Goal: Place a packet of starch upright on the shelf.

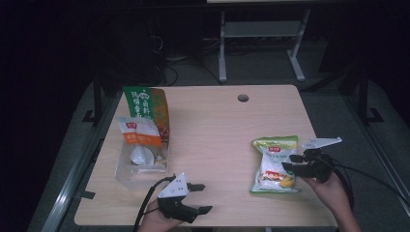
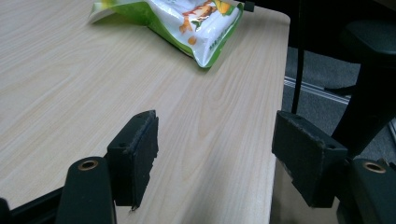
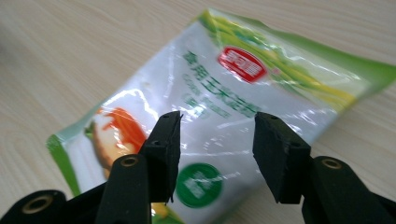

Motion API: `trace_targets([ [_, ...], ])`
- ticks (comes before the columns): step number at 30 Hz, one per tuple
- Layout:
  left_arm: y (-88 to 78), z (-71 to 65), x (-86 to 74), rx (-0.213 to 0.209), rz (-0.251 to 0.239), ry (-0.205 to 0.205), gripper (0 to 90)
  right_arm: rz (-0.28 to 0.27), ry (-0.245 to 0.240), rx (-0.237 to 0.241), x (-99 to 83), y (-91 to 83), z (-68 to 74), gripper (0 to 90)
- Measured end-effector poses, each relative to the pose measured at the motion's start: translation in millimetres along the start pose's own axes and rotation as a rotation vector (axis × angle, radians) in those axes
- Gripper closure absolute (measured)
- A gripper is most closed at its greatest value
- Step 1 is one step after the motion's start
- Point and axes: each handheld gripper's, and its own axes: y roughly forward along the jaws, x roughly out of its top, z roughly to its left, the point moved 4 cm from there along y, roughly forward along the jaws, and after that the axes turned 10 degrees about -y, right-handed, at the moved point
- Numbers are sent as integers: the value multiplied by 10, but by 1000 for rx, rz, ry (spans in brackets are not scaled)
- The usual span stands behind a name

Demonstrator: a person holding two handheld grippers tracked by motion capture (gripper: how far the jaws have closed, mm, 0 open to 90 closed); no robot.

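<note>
The green-and-white starch bag (image 1: pixel 274 165) lies flat on the bench (image 1: pixel 212 140), well to the right of the clear plastic box (image 1: pixel 140 166) holding two other packets. The right tongs (image 1: pixel 290 162) hover over the bag, parted, pads off it. The left tongs (image 1: pixel 203 198) stand wide open and empty, just right of the box's near corner.

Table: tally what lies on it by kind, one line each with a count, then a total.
Green-and-white food bag, lying flat by the right gripper: 1
Orange-and-white food bag in the container: 1
Green-and-orange food bag standing behind it: 1
Clear plastic container: 1
Total: 4 things, 3 of them bags
</note>
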Motion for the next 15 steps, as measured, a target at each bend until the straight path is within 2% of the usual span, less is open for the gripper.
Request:
trace_targets([
  [2,1,1,0,-1,1,0,311,15,21,-8,-74,11,-103,483],
  [5,3,4,-1,-1,0,-2,311,23,49,-17,-134,34,-172,432],
  [13,16,-5,-6,-3,6,0,311,14,144,15,-189,114,-276,343],
  [15,15,-2,-4,-3,4,-2,311,9,181,47,-204,137,-290,346],
])
